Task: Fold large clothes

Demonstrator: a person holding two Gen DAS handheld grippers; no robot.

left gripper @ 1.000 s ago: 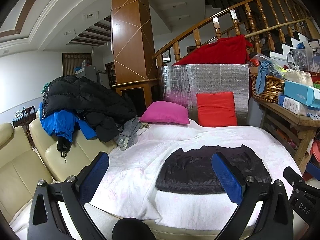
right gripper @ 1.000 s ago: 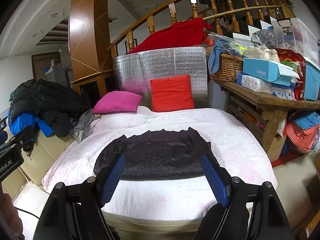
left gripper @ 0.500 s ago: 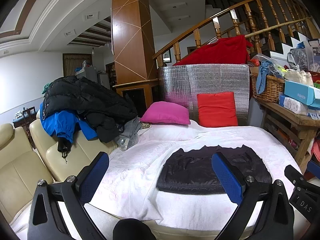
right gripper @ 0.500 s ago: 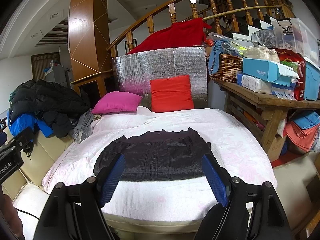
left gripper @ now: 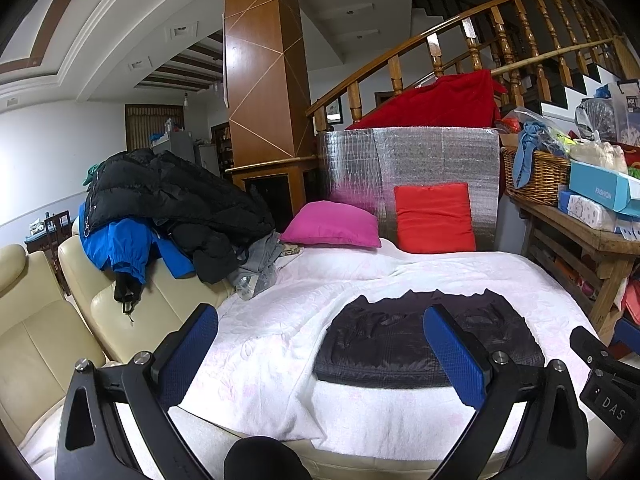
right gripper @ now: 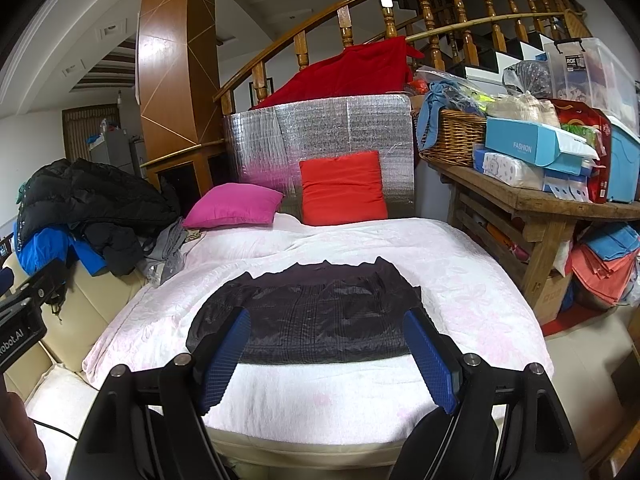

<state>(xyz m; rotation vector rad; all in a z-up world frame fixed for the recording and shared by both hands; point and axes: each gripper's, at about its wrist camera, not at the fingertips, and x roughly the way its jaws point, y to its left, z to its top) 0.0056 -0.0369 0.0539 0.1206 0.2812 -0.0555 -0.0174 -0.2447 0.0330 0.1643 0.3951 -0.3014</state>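
Jaws on both grippers stand wide apart with nothing between the pads. Left gripper (left gripper: 320,354) hangs off the near edge of the bed, toward its near-left corner; right gripper (right gripper: 328,354) hangs off the same near edge, about centred on the garment. Neither touches fabric. The dark quilted garment (right gripper: 308,320) is folded into a flat rectangle on the white bedspread (right gripper: 460,280), lying near the near edge, roughly mid-width, its long side parallel to that edge; jagged collar side faces the far edge. In the left wrist view the same garment (left gripper: 400,344) sits right of centre, partly behind the right-hand blue pad. At the far edge: a pink cushion (right gripper: 234,205) lying flat toward the far-left corner, a red cushion (right gripper: 342,188) propped upright against a silver foil panel (right gripper: 320,136). Off the left edge, a pile of black and blue jackets (left gripper: 160,216) is heaped on a cream leather sofa (left gripper: 44,328), with grey clothing spilling onto the bed's far-left corner. Off the right edge stands a wooden table (right gripper: 532,200) loaded with a wicker basket (right gripper: 452,136) and boxes.
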